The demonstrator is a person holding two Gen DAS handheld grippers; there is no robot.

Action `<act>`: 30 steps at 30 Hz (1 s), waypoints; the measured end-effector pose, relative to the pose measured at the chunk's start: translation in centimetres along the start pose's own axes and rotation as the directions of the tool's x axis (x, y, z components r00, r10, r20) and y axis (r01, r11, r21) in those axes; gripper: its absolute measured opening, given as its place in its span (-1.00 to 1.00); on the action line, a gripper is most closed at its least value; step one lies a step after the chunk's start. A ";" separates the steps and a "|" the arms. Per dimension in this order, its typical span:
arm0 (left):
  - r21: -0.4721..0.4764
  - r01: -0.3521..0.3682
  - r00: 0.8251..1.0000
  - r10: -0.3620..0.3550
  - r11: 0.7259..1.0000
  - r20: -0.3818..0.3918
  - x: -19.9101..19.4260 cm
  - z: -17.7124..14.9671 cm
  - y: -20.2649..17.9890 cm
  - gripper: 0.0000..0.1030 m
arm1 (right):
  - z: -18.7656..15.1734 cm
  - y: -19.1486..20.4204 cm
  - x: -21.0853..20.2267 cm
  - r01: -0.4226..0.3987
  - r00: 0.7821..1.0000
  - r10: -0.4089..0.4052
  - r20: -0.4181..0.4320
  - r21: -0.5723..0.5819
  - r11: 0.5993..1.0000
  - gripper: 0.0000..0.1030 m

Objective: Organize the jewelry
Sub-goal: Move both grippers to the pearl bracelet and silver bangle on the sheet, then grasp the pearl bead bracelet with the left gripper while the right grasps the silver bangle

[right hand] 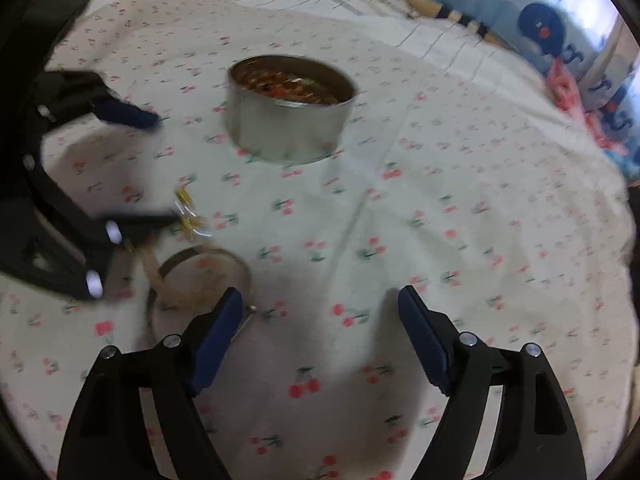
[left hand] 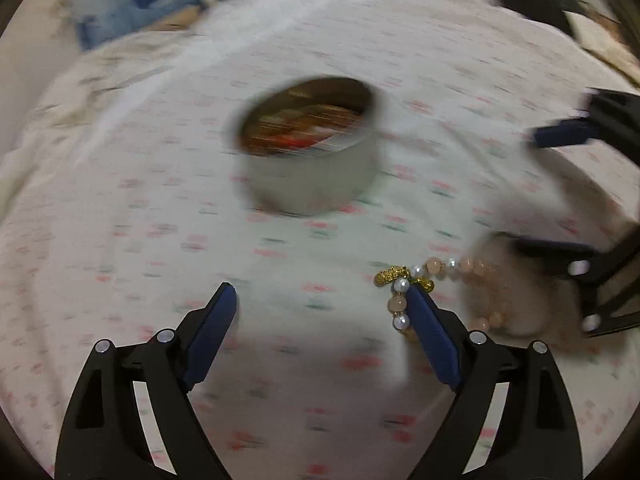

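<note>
left claw: left gripper (left hand: 322,306), black frame with blue pads, standing spread wide, released, nothing sitting between its pads; pointing down at the bedsheet
bracelet: pink and white beaded bracelet with gold charms (left hand: 416,280) lying on the sheet, touching the outer side of the left claw's right-hand finger, outside the gap; blurred where it is curling off further right
tin: round silver metal tin (left hand: 308,148), lid off, sitting ahead of the left claw, well apart; reddish and gold bits showing inside, too blurred to name
sheet: white bedsheet with small red cherry print (right hand: 440,200) lying under everything
ring shape: in the right wrist view a round silver rim (right hand: 208,276) lying just by the right claw's left-hand finger; cannot tell whether lid or bangle
right claw: right gripper (right hand: 322,308), same black and blue build, jaws also standing apart, released, gripping nothing, only sheet showing between the pads
tin from right claw: sitting ahead and slightly left, well apart
other claw: left claw showing at the left edge of the right wrist view, blurred, bracelet beside it
</note>
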State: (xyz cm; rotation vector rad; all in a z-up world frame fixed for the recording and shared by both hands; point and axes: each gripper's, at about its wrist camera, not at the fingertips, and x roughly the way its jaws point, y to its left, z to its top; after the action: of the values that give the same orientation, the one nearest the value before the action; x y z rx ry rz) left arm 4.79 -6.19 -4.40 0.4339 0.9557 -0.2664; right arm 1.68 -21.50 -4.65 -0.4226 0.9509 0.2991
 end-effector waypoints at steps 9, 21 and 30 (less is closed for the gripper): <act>-0.093 0.064 0.996 -0.070 0.994 -0.057 0.9 -0.3 2.2 0.62 | 0.1 0.3 -0.2 -0.184 0.983 0.184 0.008 0.027 0.983 0.46; -0.170 0.026 0.998 -0.034 0.985 -0.046 1.5 -0.3 4.1 0.60 | 0.3 1.8 0.0 -0.284 0.959 0.283 0.011 0.016 0.959 -0.16; -0.124 0.159 0.986 -0.164 0.980 -0.035 0.6 -0.1 2.9 -0.76 | 1.0 3.0 -0.4 -0.267 0.962 0.267 0.059 -0.006 0.964 -0.87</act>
State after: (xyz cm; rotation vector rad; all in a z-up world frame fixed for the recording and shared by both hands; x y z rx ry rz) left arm 6.25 -3.62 -4.31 0.2525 1.0470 -0.3453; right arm 0.92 -18.44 -4.46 -0.2814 0.9502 0.5533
